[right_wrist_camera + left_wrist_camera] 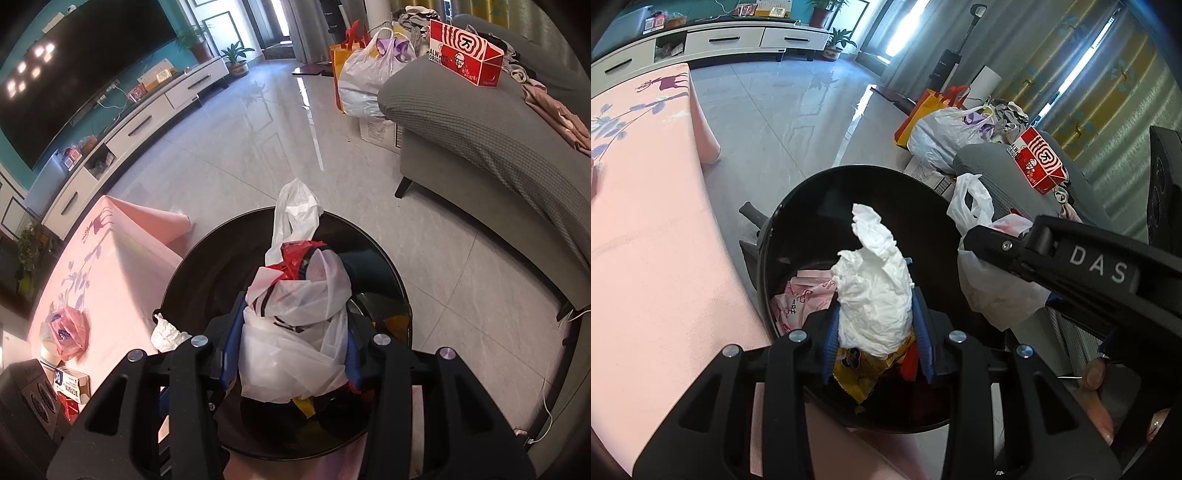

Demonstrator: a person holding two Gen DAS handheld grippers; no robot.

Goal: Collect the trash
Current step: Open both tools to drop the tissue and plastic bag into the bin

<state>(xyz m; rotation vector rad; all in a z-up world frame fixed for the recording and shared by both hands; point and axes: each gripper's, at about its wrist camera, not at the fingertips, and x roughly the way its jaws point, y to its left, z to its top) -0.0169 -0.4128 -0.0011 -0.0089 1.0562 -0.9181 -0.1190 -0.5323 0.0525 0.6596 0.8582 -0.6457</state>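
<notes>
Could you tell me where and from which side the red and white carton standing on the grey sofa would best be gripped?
Probably across its narrow width near the top edge, coming from above. The red and white carton stands upright on the grey sofa, a long box with flat side walls and an open-looking top. Loose clothes lie close beside it, so a side approach seems more cluttered.

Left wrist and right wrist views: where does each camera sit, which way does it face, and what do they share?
Left wrist: on the left gripper, facing down into the black bin; crumpled tissue between its fingers, right gripper and fingertips alongside.
Right wrist: on the right gripper, over the same bin, clamping a white plastic bag.
Shared: bin, pink tablecloth, KFC box, TV cabinet.
</notes>
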